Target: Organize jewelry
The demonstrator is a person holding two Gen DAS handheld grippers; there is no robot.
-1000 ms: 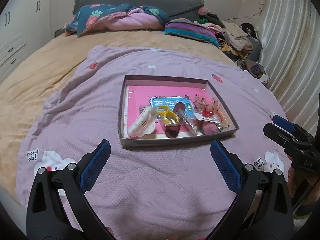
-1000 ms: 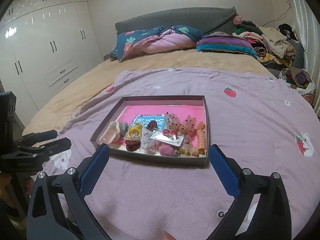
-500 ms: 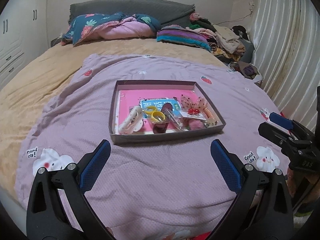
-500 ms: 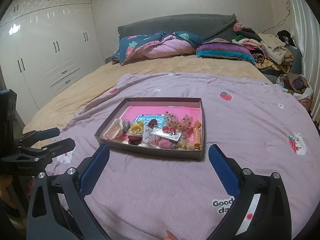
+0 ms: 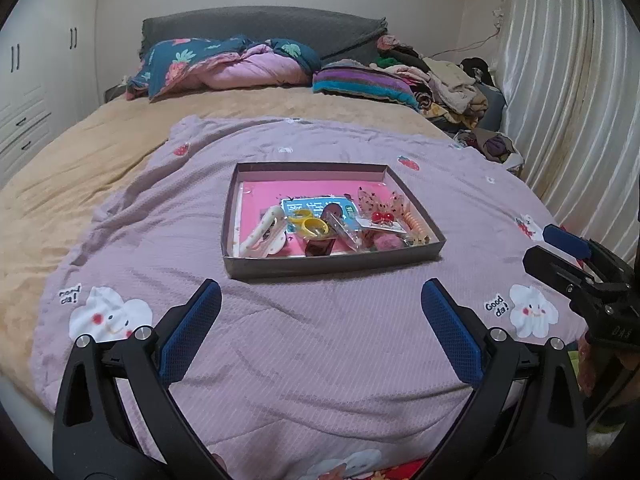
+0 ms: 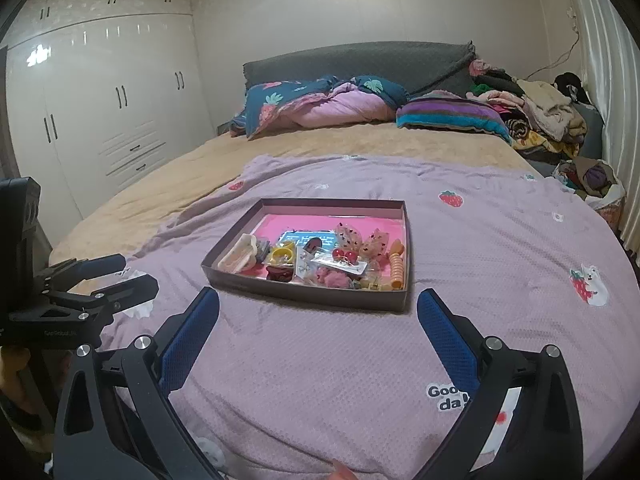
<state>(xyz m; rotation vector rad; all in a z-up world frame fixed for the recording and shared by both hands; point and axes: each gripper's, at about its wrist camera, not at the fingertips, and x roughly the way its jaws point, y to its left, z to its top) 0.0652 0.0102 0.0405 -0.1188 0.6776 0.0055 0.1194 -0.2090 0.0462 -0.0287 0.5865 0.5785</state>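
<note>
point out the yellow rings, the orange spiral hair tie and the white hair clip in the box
yellow rings (image 5: 310,226): left wrist view, on the nearer ring's band
orange spiral hair tie (image 6: 397,267): right wrist view, mid coil
white hair clip (image 5: 262,236): left wrist view, middle of its long body

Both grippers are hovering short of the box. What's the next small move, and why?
Probably ease the left gripper, open and empty, forward toward the white hair clip at the near-left of the box; it lies clear of the tangled pile on the right.
</note>
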